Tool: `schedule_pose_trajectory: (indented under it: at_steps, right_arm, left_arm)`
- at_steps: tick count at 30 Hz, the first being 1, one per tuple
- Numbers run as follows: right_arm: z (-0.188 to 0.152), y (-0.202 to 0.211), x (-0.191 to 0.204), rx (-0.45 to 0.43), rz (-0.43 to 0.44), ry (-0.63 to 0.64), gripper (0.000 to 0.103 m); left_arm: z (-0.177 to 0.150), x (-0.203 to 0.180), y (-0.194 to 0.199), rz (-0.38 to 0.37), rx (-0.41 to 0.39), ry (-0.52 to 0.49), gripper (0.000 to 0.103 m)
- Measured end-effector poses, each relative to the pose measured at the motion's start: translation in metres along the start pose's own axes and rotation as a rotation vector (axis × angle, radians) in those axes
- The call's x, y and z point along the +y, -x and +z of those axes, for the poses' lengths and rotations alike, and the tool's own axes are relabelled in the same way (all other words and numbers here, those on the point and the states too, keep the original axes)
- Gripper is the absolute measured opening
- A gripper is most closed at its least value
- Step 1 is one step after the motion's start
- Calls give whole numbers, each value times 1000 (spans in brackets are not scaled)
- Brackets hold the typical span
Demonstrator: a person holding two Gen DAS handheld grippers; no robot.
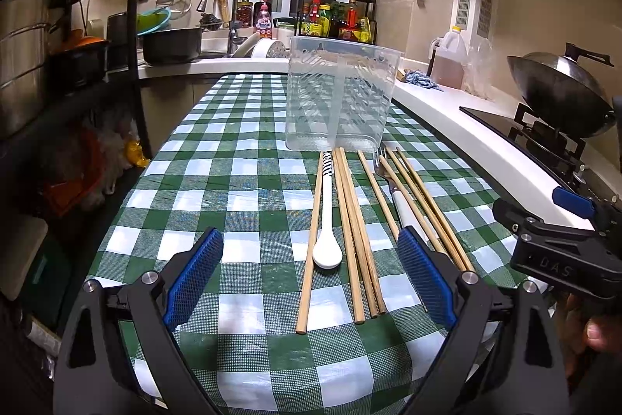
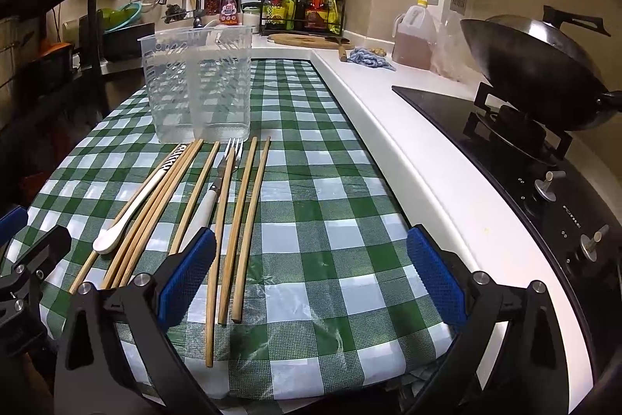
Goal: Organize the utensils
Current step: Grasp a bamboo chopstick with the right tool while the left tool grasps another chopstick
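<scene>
A clear plastic utensil holder [image 1: 342,96] [image 2: 200,84] with two compartments stands on the green checked tablecloth [image 1: 248,189] [image 2: 330,205]. In front of it lie several wooden chopsticks [image 1: 352,240] [image 2: 237,232], a white spoon [image 1: 327,220] [image 2: 132,209] and a white-handled fork [image 1: 392,185] [image 2: 217,189], side by side. My left gripper [image 1: 311,275] hovers open over the near ends of the spoon and chopsticks, touching none. My right gripper [image 2: 311,275] is open above the cloth, with chopstick ends near its left pad [image 2: 186,275]. The right gripper also shows at the right edge [image 1: 559,251] of the left wrist view.
A white counter [image 2: 408,142] runs along the table's right side, with a stove and a wok [image 2: 536,72], an oil jug [image 2: 414,37] and a blue cloth [image 2: 369,59]. A sink, pots and a spice rack [image 1: 338,14] stand behind. Dark shelving [image 1: 66,65] is at left.
</scene>
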State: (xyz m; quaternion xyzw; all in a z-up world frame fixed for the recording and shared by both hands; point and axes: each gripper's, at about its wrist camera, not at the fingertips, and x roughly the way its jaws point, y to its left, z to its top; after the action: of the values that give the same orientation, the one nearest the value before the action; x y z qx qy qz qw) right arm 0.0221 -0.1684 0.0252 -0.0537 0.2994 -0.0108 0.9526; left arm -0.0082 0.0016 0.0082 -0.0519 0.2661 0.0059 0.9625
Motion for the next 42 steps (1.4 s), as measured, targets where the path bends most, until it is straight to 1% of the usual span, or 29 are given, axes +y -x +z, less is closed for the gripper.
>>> schedule_pose_trajectory:
  at_steps: [2,5,9,10,11,12,13,14,15,17,18,20,21,22,23,24,26,28,33,36,37,38,39,42]
  right_arm:
    - [-1,-1,0,4,1,-5,85]
    - [0,-2,-2,9,19,-19,81]
    - [0,-3,-1,21,68,-30,78]
    - [-1,-4,0,30,82,-33,78]
    - [-2,-6,0,43,95,-37,75]
    - [-3,-9,1,60,111,-40,68]
    - [-5,-13,2,77,127,-43,64]
    - [-7,-17,4,98,146,-47,55]
    - [-9,-23,4,128,171,-55,49]
    - [-14,-33,6,172,205,-72,41]
    - [-16,-35,9,184,217,-73,38]
    - [-20,-40,14,202,236,-61,34]
    - [-21,-41,16,212,242,-55,30]
    - [-23,-43,18,223,249,-53,28]
    - [-24,-44,18,224,253,-58,26]
    - [-24,-44,18,224,242,-55,22]
    - [-26,-47,18,237,240,-57,12]
    - [-26,-48,16,241,240,-60,10]
    - [-26,-46,20,236,220,-22,12]
    - [-27,-45,18,238,222,-24,10]
    - [-26,-45,18,240,224,-27,9]
    - [-26,-45,17,243,233,-33,6]
    - [-26,-45,16,246,241,-43,6]
    - [-21,-40,14,221,242,-41,6]
  left_arm:
    - [0,0,0,-2,1,0,86]
    - [0,-1,0,-11,2,-2,83]
    - [0,-2,-1,-15,5,-8,79]
    - [0,-2,-1,-16,7,-6,76]
    - [-1,-1,-2,-19,11,-4,71]
    - [-2,0,-3,-21,17,-1,68]
    - [-4,1,-4,-20,29,3,61]
    - [-6,3,-8,-19,49,7,54]
    - [-9,3,-13,-17,79,9,50]
    - [-16,5,-23,-13,139,19,42]
    - [-20,6,-27,-8,168,27,40]
    - [-25,7,-33,0,198,32,38]
    - [-26,7,-33,5,198,27,38]
    - [-26,7,-33,4,202,25,34]
    - [-27,7,-33,3,201,25,33]
    - [-28,8,-33,9,201,22,31]
    - [-29,8,-32,24,201,17,22]
    - [-28,9,-32,29,203,20,19]
    - [-28,10,-31,30,200,12,19]
    - [-29,6,-30,40,196,-11,19]
    - [-29,5,-30,43,194,-17,18]
    - [-29,4,-30,47,193,-24,11]
    - [-30,2,-30,47,194,-29,8]
    - [-28,3,-28,45,189,-22,7]
